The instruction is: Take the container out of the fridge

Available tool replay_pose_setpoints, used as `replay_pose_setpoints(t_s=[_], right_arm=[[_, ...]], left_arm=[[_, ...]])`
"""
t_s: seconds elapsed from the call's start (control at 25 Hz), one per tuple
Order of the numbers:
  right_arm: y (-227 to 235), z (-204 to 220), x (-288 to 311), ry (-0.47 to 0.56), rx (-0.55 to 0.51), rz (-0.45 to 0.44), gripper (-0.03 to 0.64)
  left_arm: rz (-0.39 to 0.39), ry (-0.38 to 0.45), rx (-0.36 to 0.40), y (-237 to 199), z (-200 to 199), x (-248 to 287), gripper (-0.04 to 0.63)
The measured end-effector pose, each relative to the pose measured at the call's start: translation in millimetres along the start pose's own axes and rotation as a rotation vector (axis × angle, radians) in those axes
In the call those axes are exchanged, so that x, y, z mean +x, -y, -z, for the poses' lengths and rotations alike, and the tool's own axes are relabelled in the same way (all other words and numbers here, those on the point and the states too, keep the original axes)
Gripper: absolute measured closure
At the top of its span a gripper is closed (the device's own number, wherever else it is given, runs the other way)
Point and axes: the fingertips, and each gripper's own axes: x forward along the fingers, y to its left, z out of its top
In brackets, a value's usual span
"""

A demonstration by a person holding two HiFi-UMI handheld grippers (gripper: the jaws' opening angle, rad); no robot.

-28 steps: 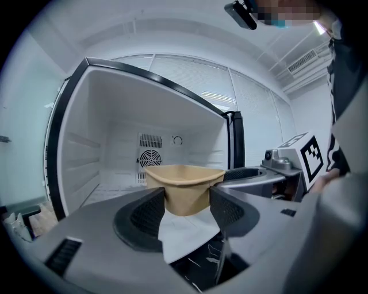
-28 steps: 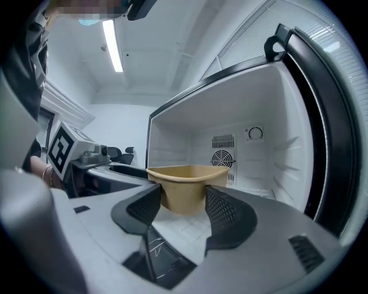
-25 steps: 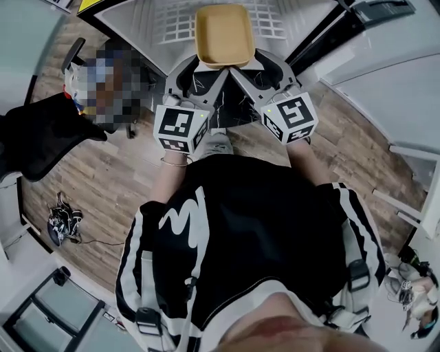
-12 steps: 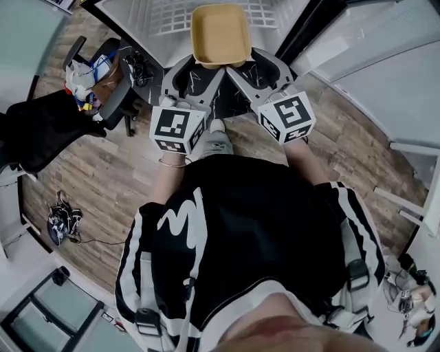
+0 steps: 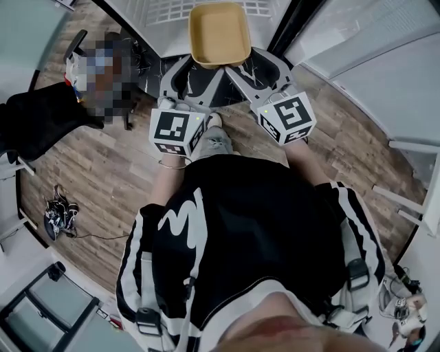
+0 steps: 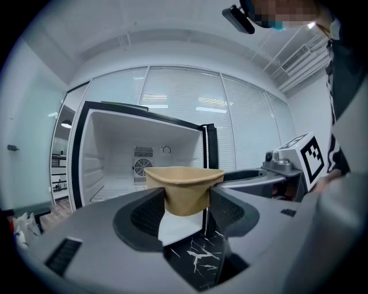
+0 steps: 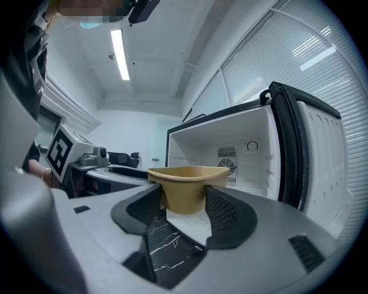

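Observation:
A tan, empty, rectangular container (image 5: 220, 34) is held level in the air between both grippers, in front of the open fridge (image 6: 115, 155). My left gripper (image 5: 201, 72) is shut on the container's near left corner. My right gripper (image 5: 240, 70) is shut on its near right corner. In the left gripper view the container (image 6: 184, 189) sits between the ribbed pads (image 6: 146, 212) of the left gripper (image 6: 185, 201). In the right gripper view the container (image 7: 185, 188) is pinched in the same way by the right gripper (image 7: 185, 201). The fridge's white inside (image 7: 230, 155) is bare, with a fan grille at the back.
The fridge door (image 7: 313, 155) stands open at the right. A white wire shelf (image 5: 172, 10) shows at the top of the head view. An office chair with dark cloth (image 5: 41, 124) stands at the left on the wooden floor (image 5: 103, 179). Cables (image 5: 58, 216) lie lower left.
Both grippers and the container have drawn back from the fridge together. Less of the white shelf shows at the top of the head view, and the container now hangs clear of it.

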Motion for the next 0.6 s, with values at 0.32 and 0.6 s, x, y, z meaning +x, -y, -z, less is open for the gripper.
replay_pose_setpoints(t_s=[0.32,0.6], right_arm=[[-15,-1,-25,0.011,-0.004,-0.032,0.368],[-23,-3,-44,0.018,-0.025,-0.030,0.368]], left_arm=[[-0.030,0.016,-0.009,23,-2,-21,0.345],[-0.027,0.040,-0.028,39,-3,-32,0.344]])
